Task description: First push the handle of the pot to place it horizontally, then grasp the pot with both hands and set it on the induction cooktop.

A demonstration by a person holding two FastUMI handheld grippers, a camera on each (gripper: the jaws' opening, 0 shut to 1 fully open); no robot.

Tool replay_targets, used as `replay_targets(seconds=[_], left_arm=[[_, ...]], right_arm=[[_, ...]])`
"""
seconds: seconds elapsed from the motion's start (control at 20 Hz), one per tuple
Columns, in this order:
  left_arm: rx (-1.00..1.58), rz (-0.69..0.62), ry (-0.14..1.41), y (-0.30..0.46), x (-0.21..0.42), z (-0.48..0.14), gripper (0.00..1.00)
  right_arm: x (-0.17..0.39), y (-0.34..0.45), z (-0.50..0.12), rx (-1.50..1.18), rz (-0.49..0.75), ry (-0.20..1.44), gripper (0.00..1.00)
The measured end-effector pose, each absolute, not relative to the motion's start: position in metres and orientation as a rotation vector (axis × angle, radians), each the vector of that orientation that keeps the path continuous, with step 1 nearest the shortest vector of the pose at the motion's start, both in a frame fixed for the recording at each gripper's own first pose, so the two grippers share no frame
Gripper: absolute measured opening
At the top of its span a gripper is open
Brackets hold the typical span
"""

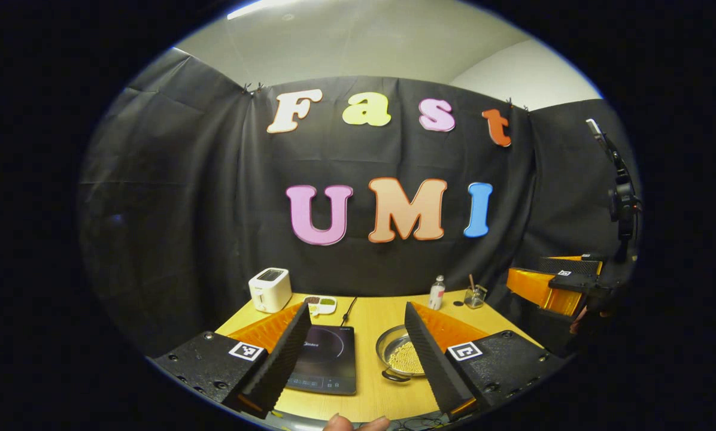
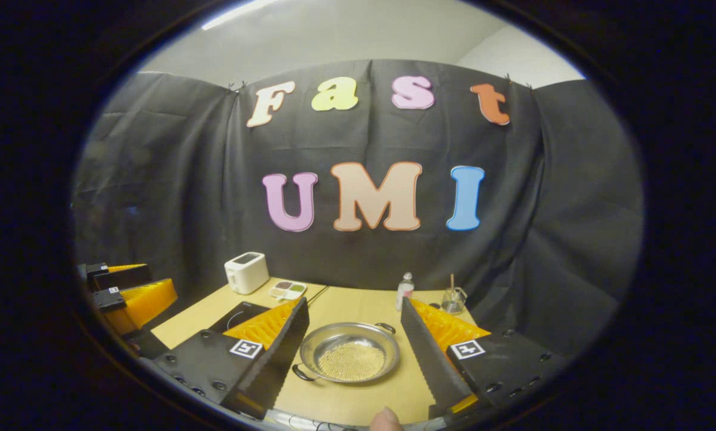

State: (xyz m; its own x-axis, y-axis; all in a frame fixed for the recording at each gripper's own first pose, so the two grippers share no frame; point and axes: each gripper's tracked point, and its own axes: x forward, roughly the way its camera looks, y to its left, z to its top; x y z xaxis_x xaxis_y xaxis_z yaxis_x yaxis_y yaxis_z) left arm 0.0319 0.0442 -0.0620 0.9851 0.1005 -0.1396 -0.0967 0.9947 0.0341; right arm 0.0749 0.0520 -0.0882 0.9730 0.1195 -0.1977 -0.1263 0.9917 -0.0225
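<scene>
I have both grippers hovering off the near edge of the table [image 1: 376, 311], touching nothing. Left gripper [image 1: 353, 365] is released, fingers spread wide at the bottom of the left gripper view, with the induction cooktop [image 1: 325, 359] between them at lower center-left and the pot [image 1: 401, 354] just right of it, partly behind my right-hand finger. Pot and cooktop are close but apart, a strip of bare wood between them. In the right gripper view the right gripper [image 2: 352, 359] is also released, jaws wide, and the pot [image 2: 349, 358] sits centered in the gap at lower center, with light grain-like contents in its bottom. One loop handle points to the lower left of the frame, the other to the upper right, so the handle line runs on a diagonal here. A corner of the cooktop [image 2: 238, 316] peeks out left of the left-hand finger. Bare tabletop in front of the pot down to the near edge, and behind it toward the back. Clutter hugs the back edge: toaster [image 2: 246, 272] at left, a small divided dish [image 2: 288, 290] next to it, a bottle [image 2: 404, 290] and a glass jar [image 2: 454, 299] at right. The other gripper [image 2: 127, 293] shows at the far left of the right gripper view, well apart from the pot. A fingertip [image 2: 387, 419] pokes in at the bottom edge.
</scene>
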Motion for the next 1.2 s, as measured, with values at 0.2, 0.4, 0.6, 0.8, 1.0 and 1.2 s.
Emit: replay_targets(seconds=[0.2, 0.4, 0.6, 0.8, 1.0, 1.2], left_arm=[[0.028, 0.139, 0.161, 0.039, 0.051, -0.069, 0.93], [-0.007, 0.206, 0.216, 0.035, 0.063, -0.082, 0.93], [-0.011, 0.263, 0.254, 0.039, 0.067, -0.093, 0.96], [-0.036, 0.255, 0.281, 0.050, 0.073, -0.109, 0.96], [-0.023, 0.182, 0.272, 0.075, 0.088, -0.115, 0.96], [-0.039, 0.060, 0.297, 0.102, 0.103, -0.132, 0.96]], right_arm=[[0.101, 0.050, -0.116, -0.025, 0.182, 0.248, 0.96], [0.121, 0.046, -0.159, -0.044, 0.234, 0.323, 0.60], [0.123, 0.042, -0.207, -0.065, 0.291, 0.424, 0.10], [0.119, 0.059, -0.249, 0.004, 0.332, 0.562, 0.03], [0.124, 0.074, -0.282, 0.053, 0.250, 0.644, 0.02], [0.123, 0.093, -0.323, 0.059, 0.149, 0.730, 0.03]])
